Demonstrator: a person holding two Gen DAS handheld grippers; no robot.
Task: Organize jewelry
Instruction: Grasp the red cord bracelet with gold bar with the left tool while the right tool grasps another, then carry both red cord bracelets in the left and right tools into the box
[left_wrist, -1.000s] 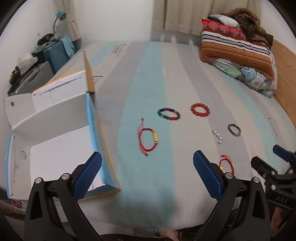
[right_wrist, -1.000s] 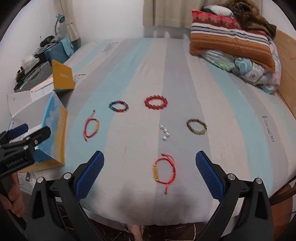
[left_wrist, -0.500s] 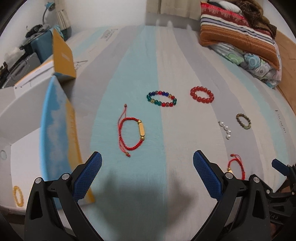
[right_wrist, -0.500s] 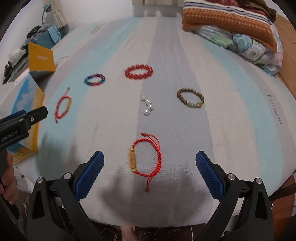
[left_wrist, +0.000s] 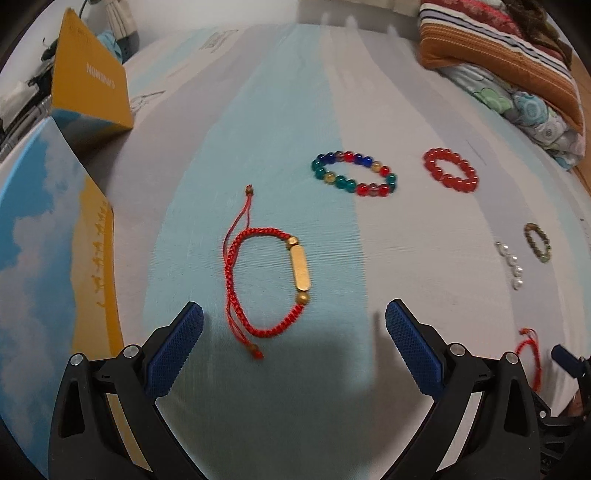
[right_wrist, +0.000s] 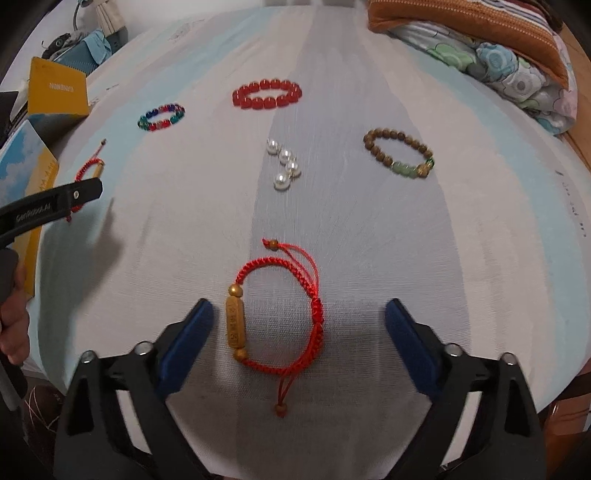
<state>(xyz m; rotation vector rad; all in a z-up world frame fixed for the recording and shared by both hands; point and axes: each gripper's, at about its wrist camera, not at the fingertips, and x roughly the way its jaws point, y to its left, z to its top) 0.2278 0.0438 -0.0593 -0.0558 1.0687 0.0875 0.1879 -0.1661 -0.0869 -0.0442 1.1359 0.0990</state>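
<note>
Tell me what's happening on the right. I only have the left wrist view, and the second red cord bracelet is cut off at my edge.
Observer: The second red cord bracelet lies whole and flat on the bed, between the right tongs.
Operator: Gripped yet?
Observer: No. The tongs are closing around it, but the pads don't seem to press on it yet.
Operator: The brownish bracelet is tiny here. Anything special about it?
Observer: The wooden bead bracelet has a green stone piece on its near side.
</note>
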